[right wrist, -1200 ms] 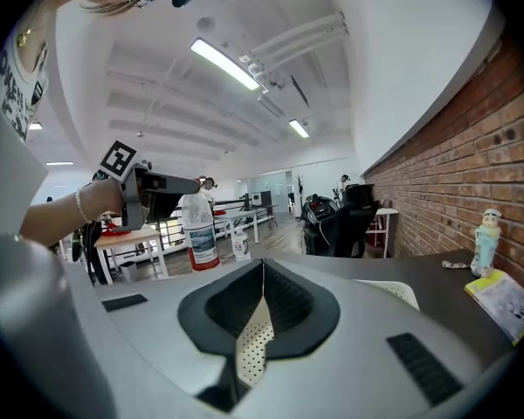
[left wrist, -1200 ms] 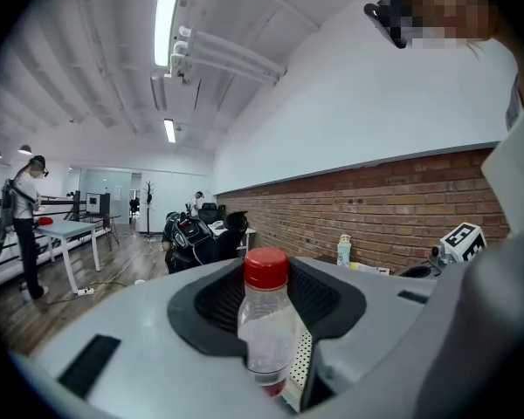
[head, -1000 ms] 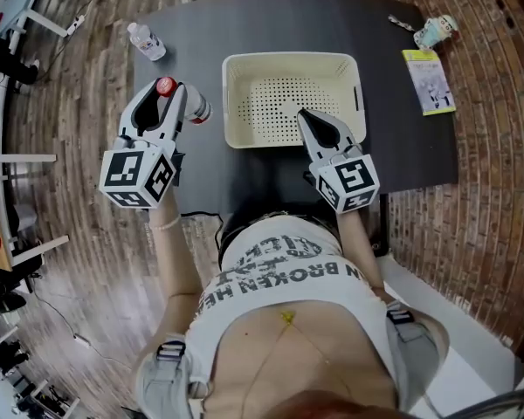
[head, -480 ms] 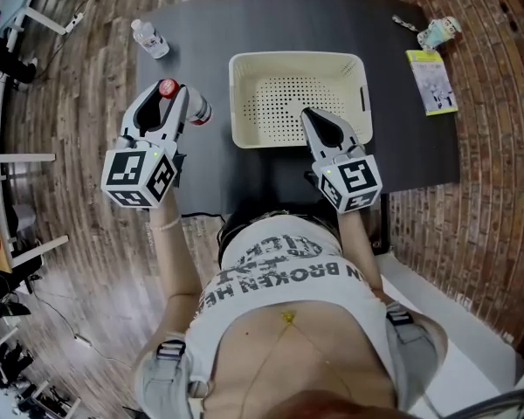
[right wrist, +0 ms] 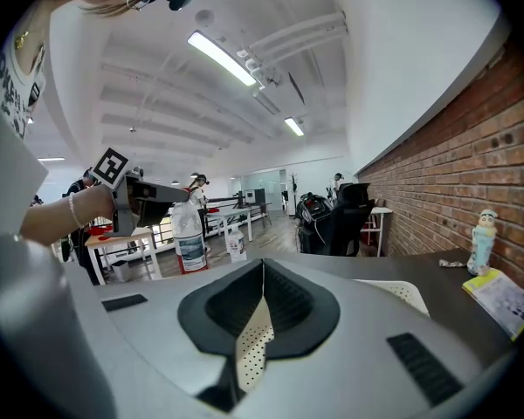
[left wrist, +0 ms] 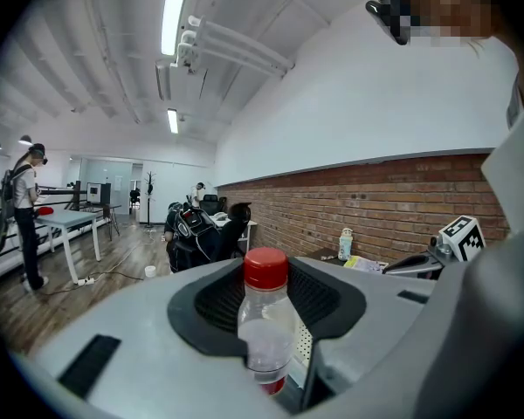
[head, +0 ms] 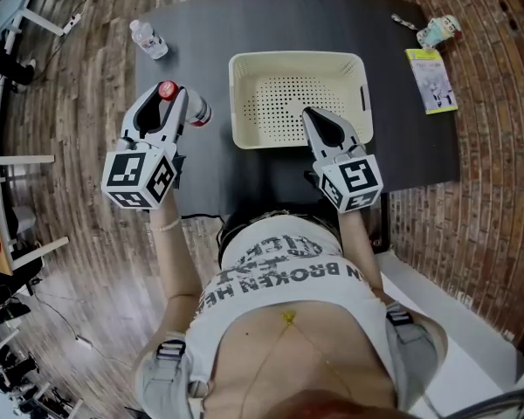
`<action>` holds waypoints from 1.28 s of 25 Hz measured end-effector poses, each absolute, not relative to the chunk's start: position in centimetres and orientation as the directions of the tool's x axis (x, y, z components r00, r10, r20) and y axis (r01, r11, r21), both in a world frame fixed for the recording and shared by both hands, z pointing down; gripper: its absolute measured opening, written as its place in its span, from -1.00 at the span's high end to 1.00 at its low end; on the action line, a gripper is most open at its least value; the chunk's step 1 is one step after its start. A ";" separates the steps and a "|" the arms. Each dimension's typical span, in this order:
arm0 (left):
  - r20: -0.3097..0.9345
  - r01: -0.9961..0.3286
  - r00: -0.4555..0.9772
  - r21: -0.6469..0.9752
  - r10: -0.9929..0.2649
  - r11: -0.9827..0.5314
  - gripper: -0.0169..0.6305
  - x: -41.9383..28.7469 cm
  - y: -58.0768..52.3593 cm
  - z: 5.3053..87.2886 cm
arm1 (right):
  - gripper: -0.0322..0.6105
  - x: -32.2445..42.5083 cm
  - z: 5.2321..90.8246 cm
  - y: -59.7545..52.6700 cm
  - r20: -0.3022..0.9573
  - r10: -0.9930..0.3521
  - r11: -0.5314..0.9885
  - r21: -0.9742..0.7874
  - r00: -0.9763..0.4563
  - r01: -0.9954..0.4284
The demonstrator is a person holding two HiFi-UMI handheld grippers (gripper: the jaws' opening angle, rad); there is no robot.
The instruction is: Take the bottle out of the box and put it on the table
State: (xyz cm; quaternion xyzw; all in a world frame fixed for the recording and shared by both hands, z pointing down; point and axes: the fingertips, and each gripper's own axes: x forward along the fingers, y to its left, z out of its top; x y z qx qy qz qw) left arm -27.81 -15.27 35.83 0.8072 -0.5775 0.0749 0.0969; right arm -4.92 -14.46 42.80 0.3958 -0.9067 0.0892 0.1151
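I see the dark table (head: 271, 24) carrying the cream box (head: 297, 59). My right gripper (head: 313, 116) hangs over the box's near rim, its jaws closed together with nothing between them. My left gripper (head: 164, 94) clamps 1 red-capped bottle (left wrist: 264, 321) upright, left of the box, over the table's left side.

Head view looks steeply down; gripper views, seemingly level, share bottle (left wrist: 264, 317).
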 end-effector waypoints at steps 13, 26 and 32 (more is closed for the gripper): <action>0.304 -0.954 0.298 0.068 -0.905 -0.291 0.47 -28.3 -15.1 40.2 | 0.87 -5.0 43.0 -14.7 0.286 -0.694 0.672 -0.076 -0.661 -0.737; 0.388 -0.964 0.266 0.111 -0.883 -0.242 0.47 -29.2 -14.8 47.8 | 0.87 -5.0 43.4 -14.9 0.298 -0.692 0.670 -0.073 -0.658 -0.738; 0.419 -0.965 0.261 0.105 -0.870 -0.239 0.47 -28.9 -14.5 50.0 | 0.87 -5.0 43.7 -15.1 0.302 -0.692 0.669 -0.074 -0.656 -0.740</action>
